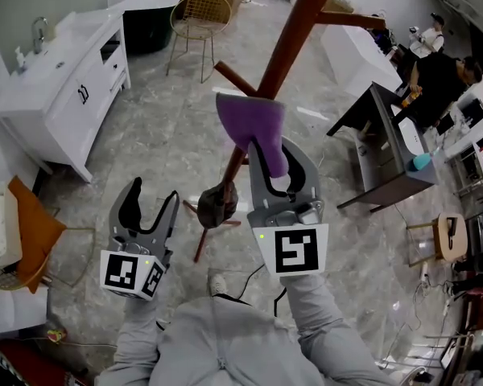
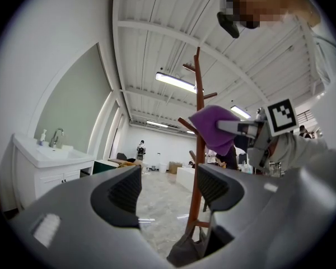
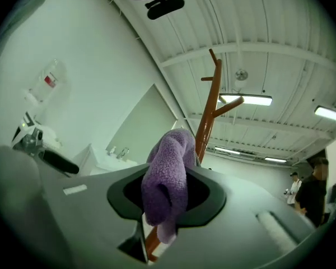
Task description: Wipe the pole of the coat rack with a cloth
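Note:
The coat rack's brown wooden pole [image 1: 294,34] rises through the middle of the head view, with short pegs and a dark bag [image 1: 215,205] hanging low on it. My right gripper [image 1: 275,161] is shut on a purple cloth [image 1: 249,123], which presses against the pole just below a peg. In the right gripper view the cloth [image 3: 167,181] fills the jaws with the pole [image 3: 208,115] right behind it. My left gripper [image 1: 149,205] is open and holds nothing, lower left of the pole. From the left gripper view, the pole [image 2: 200,144] stands ahead and the cloth [image 2: 214,128] wraps it.
A white vanity cabinet [image 1: 60,95] stands at the left, a wire chair [image 1: 200,18] behind it. A dark desk [image 1: 386,147] and people [image 1: 439,75] are at the right. An orange cloth on a rack [image 1: 32,227] sits at the lower left.

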Demonstrator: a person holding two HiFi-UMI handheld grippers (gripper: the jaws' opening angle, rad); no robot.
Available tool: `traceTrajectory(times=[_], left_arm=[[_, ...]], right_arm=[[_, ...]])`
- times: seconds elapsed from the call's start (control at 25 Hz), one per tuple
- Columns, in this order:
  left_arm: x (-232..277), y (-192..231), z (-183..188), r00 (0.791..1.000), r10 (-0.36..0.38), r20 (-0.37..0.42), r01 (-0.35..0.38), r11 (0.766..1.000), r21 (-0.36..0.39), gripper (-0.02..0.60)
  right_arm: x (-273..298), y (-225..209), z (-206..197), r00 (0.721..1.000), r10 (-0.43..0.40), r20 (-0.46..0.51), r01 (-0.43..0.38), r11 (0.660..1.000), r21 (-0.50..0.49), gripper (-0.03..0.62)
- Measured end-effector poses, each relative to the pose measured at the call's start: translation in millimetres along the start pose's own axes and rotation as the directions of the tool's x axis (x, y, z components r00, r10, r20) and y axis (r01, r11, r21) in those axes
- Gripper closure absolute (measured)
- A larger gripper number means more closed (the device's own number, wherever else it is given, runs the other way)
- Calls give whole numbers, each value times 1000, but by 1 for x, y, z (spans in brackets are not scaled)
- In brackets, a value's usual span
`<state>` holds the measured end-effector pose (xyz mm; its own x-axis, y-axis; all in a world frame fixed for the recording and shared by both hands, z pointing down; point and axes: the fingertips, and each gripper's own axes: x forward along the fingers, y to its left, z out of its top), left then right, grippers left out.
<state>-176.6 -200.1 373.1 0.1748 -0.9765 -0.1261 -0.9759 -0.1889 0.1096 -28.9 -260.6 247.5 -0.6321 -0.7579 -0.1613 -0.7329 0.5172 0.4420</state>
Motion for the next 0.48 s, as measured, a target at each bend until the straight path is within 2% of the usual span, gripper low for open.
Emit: traceTrajectory(times=[0.16, 0.28, 0.48], left_arm=[[-3, 0, 0, 1000, 1, -2, -1, 1000, 4, 245], [-5, 3, 1, 1000, 11, -1, -11, 1000, 7, 244], [-11, 14, 3, 999, 37, -1, -37, 999, 9, 244]], right_arm=[[32, -9, 13, 998, -49, 39, 45, 993, 105, 508], [52, -15, 7, 995, -101, 0, 100, 979, 180, 508], [76, -11, -3, 995, -76, -61, 90, 956, 280, 508]])
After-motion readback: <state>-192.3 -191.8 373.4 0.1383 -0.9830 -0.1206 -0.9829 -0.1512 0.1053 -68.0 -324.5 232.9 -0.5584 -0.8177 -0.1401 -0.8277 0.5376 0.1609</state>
